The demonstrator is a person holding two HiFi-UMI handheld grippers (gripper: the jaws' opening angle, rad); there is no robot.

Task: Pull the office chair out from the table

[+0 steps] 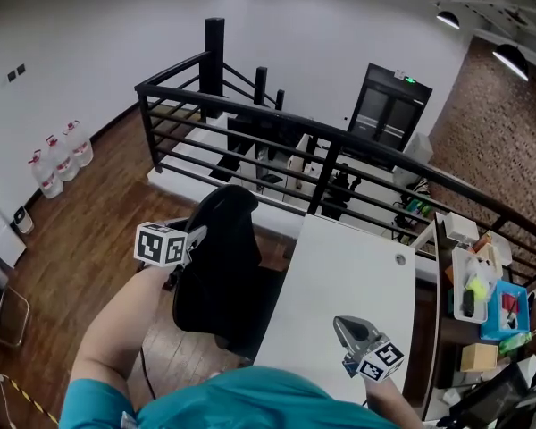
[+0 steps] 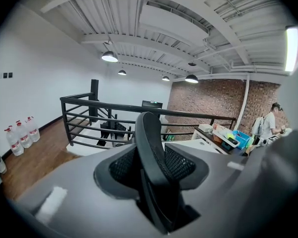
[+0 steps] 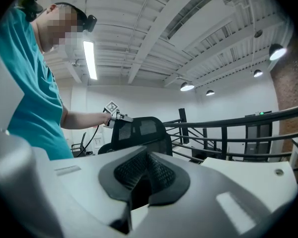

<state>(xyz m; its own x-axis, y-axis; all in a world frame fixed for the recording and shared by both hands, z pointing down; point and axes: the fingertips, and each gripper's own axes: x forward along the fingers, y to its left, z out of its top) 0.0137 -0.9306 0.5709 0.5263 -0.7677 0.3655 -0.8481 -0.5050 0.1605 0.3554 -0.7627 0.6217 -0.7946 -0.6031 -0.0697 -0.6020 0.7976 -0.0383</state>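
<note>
- I count one office chair (image 1: pixel 221 271), black with a mesh back, one white counter (image 1: pixel 344 271) and my two tools.
- The chair stands at the counter's left long edge, seat close against it, back turned towards me.
- The left tool (image 1: pixel 195 239) is clamped on the top rim of the chair's back; in the left gripper view that rim runs between the two pads (image 2: pixel 181 162), which stand partly apart and press on it.
- The right tool (image 1: pixel 348 327) hovers over the near end of the counter, its jaws together with nothing between them.
- At least three water bottles (image 1: pixel 58 157) stand by the far left wall.
- Bare wooden floor (image 1: pixel 98 231) lies open to the chair's left; a black railing (image 1: pixel 250 114) closes off the far side.
- The counter's right edge meets a crowded shelf with a blue bin (image 1: pixel 505 309).
- The chair's base and wheels are hidden under the seat and back.
- Another chair (image 1: pixel 0 315) at the left border is cut off, so I can't make out much of it.
</note>
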